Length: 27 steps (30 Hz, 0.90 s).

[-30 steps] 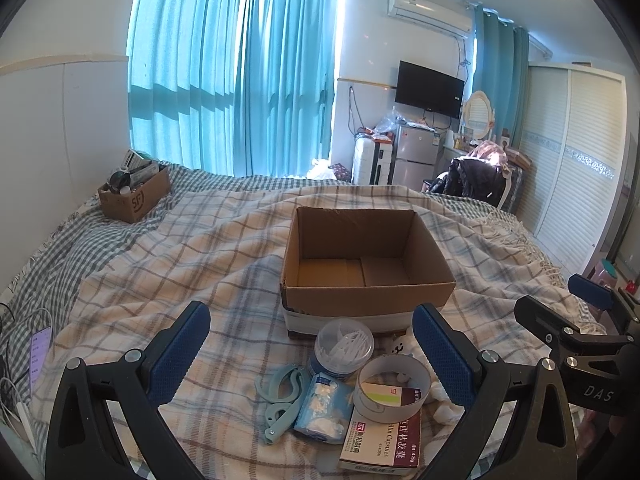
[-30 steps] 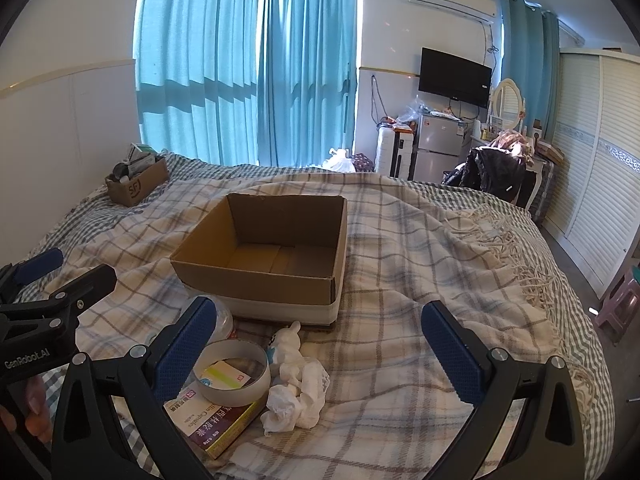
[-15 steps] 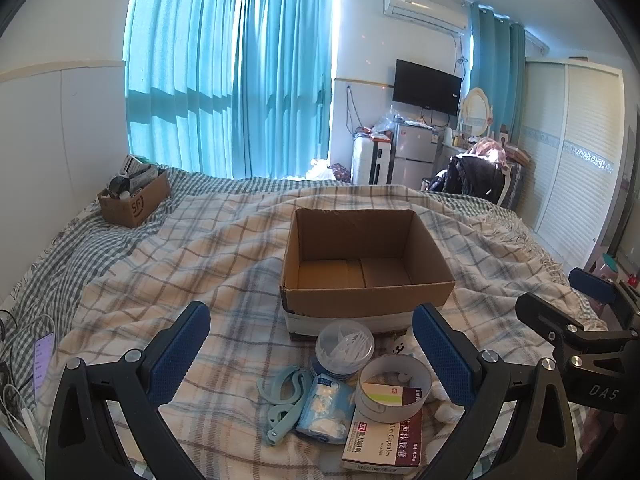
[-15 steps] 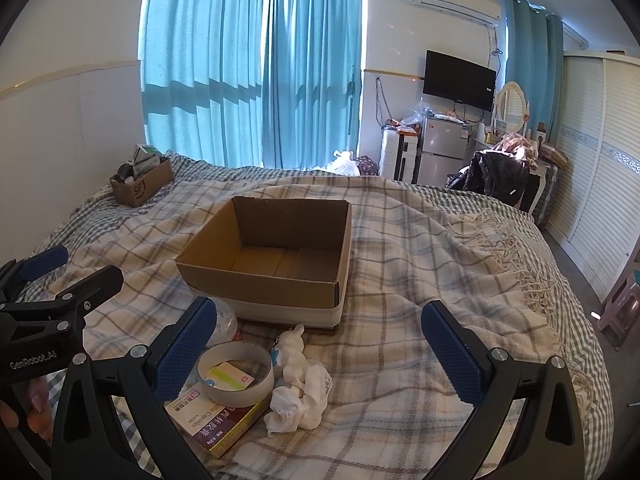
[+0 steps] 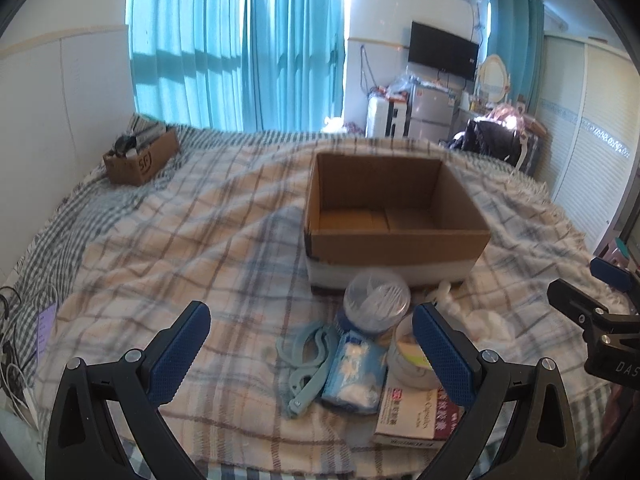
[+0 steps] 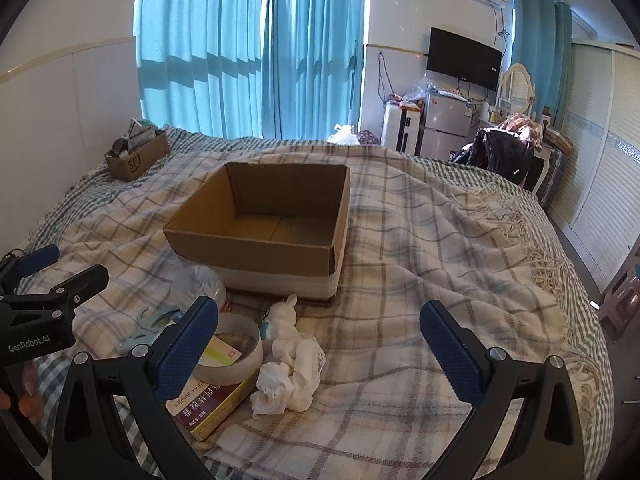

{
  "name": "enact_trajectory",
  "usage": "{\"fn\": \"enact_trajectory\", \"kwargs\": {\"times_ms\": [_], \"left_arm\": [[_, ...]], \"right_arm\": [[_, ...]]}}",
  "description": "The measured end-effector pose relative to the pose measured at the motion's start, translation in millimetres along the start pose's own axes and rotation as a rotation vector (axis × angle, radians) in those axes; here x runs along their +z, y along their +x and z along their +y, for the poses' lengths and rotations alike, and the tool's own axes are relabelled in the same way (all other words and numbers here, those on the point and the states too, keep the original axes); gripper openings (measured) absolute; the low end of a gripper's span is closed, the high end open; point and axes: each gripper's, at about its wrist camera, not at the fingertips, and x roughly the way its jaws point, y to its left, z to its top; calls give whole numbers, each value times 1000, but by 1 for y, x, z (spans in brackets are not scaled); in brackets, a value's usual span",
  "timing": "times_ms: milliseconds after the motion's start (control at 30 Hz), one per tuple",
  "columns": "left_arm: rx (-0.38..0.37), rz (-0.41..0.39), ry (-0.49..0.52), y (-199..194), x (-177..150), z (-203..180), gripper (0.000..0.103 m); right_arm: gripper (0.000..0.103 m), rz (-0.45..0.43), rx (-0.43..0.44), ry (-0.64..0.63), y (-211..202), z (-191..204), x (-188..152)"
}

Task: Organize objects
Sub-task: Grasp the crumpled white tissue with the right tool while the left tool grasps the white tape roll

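Note:
An empty open cardboard box (image 5: 394,246) (image 6: 256,250) stands on the plaid bed. In front of it lie a clear round tub (image 5: 376,304), a light blue plastic clip (image 5: 308,354), a blue tissue packet (image 5: 354,372), a tape roll (image 5: 408,360) (image 6: 236,354) on a medicine box (image 5: 416,416) (image 6: 212,404), and crumpled white tissue with a small white figure (image 6: 290,372). My left gripper (image 5: 310,346) is open and empty over the clip and packet. My right gripper (image 6: 320,338) is open and empty above the tissue.
A small cardboard box (image 5: 140,160) full of items sits at the bed's far left by the wall. Cables and a phone (image 5: 44,328) lie at the left edge. A wardrobe (image 6: 600,168), fridge and chair stand to the right beyond the bed.
Both grippers have moved forward and lower toward the pile of items, which now looks larger. Both stay open and empty.

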Motion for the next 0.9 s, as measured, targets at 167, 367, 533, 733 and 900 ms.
{"fn": "enact_trajectory", "kwargs": {"times_ms": [167, 367, 533, 733, 900], "left_arm": [[22, 80, 30, 27, -22, -2, 100], [-7, 157, 41, 48, -40, -5, 92], [-45, 148, 57, 47, -39, -16, 92], [-132, 151, 78, 41, -33, -30, 92], [-225, 172, 134, 46, -35, -58, 92]], "right_arm": [[94, 118, -27, -24, 29, -1, -18], [90, 220, 10, -52, 53, 3, -30], [55, 302, 58, -85, 73, 12, -40], [7, 189, 51, -5, 50, -6, -28], [7, 157, 35, 14, 40, -17, -19]]}}
